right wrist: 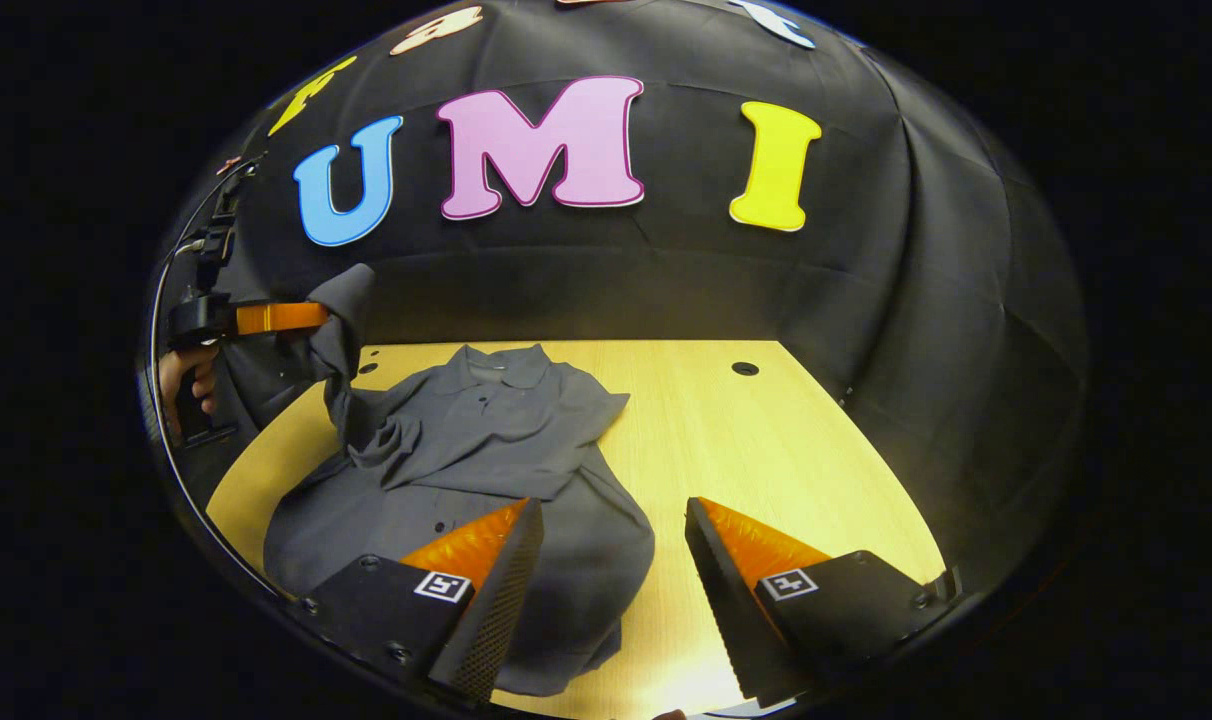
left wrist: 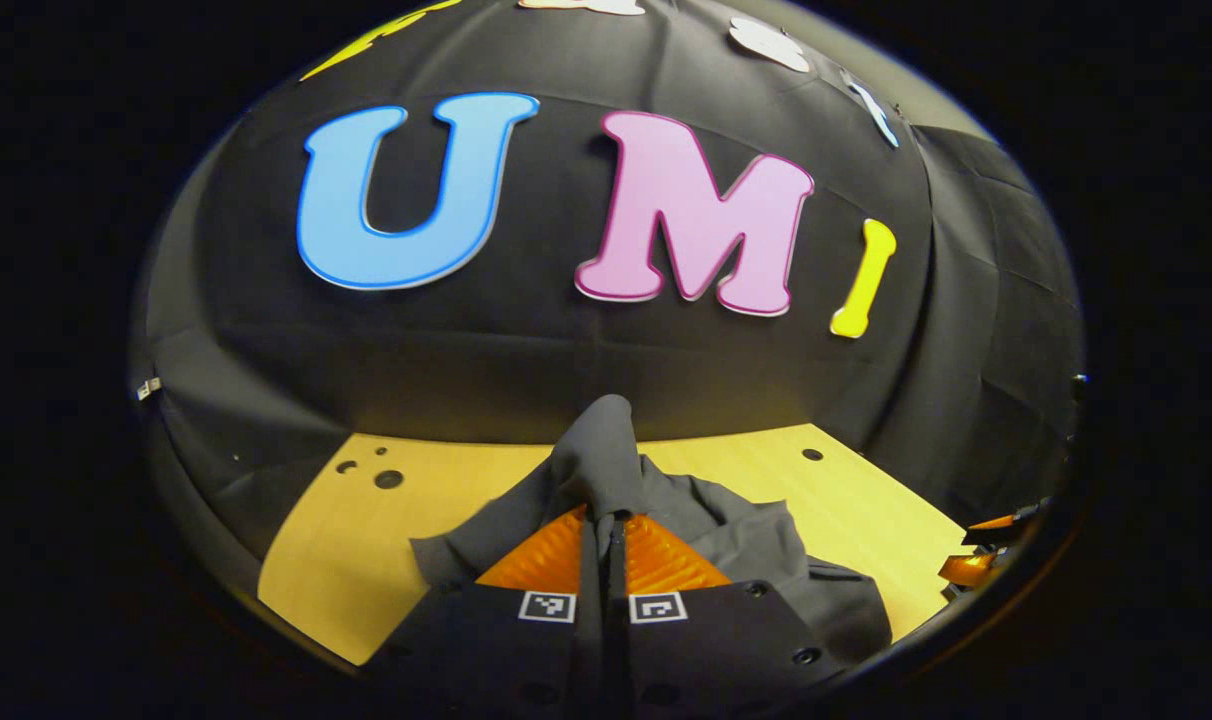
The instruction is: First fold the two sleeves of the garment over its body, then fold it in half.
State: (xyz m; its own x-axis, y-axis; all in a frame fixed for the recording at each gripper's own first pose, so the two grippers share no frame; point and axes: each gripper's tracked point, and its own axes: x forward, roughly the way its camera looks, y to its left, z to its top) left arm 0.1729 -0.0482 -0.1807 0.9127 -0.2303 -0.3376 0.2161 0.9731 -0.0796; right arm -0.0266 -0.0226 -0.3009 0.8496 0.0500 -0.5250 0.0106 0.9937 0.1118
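Left gripper (left wrist: pixel 606 520) jaws clamp a lifted sleeve (left wrist: pixel 601 450); right gripper (right wrist: pixel 611 520) jaws gape above the garment (right wrist: pixel 486 440), whose near hem is cut off.

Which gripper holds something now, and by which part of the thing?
The left gripper is shut on a sleeve of the grey shirt, lifting it above the table. The right gripper is open and holds nothing.

black cloth wall (right wrist: pixel 866 330), wooden table (right wrist: pixel 766 450)
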